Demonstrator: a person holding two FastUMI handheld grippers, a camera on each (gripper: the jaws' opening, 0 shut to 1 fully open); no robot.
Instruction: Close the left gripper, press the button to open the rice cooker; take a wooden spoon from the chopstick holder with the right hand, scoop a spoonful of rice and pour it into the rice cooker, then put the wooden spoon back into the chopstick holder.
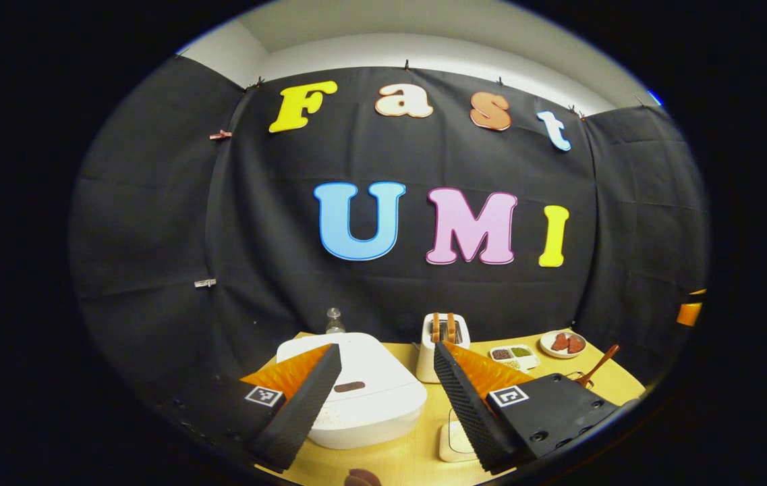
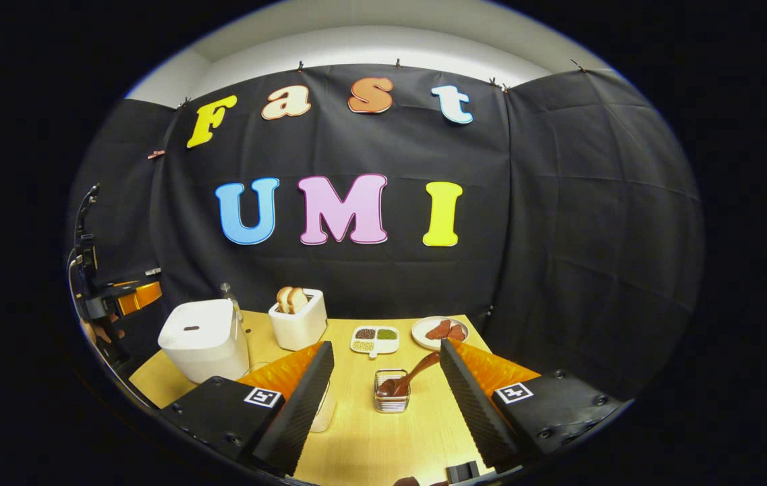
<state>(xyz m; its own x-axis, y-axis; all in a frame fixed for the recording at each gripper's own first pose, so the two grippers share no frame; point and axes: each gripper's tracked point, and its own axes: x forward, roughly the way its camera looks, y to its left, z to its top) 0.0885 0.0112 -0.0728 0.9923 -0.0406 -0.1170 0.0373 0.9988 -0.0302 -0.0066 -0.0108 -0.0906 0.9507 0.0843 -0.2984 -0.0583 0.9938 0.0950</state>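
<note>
Your left gripper (image 1: 386, 395) stood wide open, holding nothing, its fingers framing the rice cooker (image 1: 356, 395): white, rounded, lid down, a dark oval button (image 1: 349, 387) on top. It sat on the wooden table (image 1: 410, 459), left of the toaster (image 1: 442, 344).

Your right gripper (image 2: 386, 398) also stood wide open and empty. Between its fingers, farther off, the wire chopstick holder (image 2: 391, 395) held the dark wooden spoon (image 2: 410, 378), handle tilted up to the right. In the right gripper view the cooker (image 2: 204, 341) sat at far left.
</note>
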